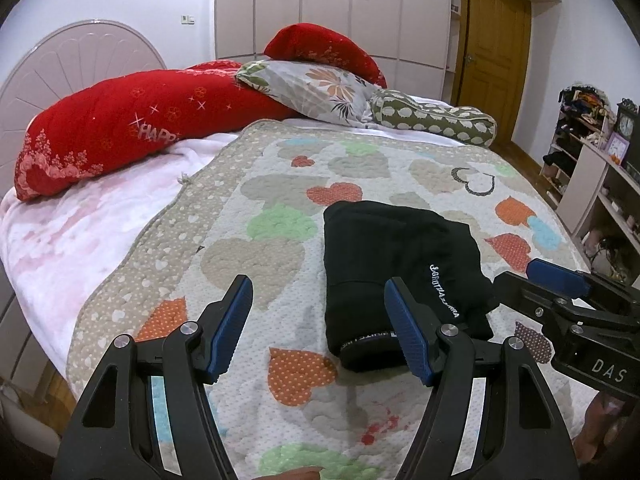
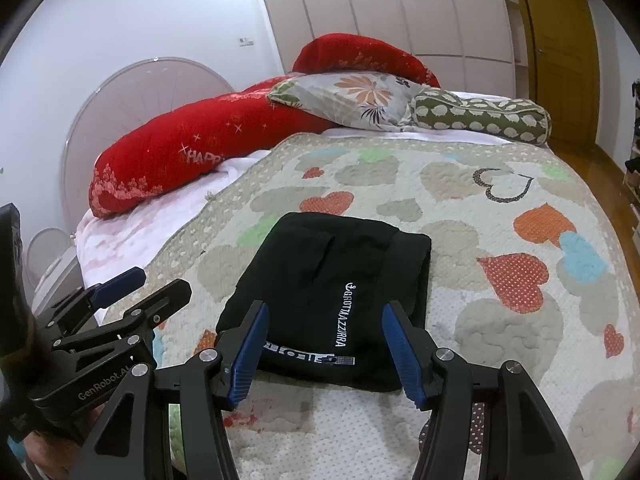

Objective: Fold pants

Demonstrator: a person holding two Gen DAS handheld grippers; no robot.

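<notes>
Bedroom, bed (image 1: 168,216) covered with heart-print quilt (image 2: 500,320), red pillows (image 1: 120,128) at headboard. Black pants (image 2: 332,292) lie folded into a compact stack mid-quilt, white lettering up. Left gripper (image 1: 318,332) jaws wide, holding nothing, just left of pants. Right gripper (image 2: 322,354) jaws wide, holding nothing, over pants' near edge.

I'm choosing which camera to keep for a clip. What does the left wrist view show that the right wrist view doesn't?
Only the left wrist view shows the cluttered shelves with a clock.

Only the right wrist view shows the pants' white lettering readably.

Both show the folded black pants on the heart quilt, red pillow, wooden door, and both open hand-held grippers: left hand-held gripper, right hand-held gripper.
</notes>
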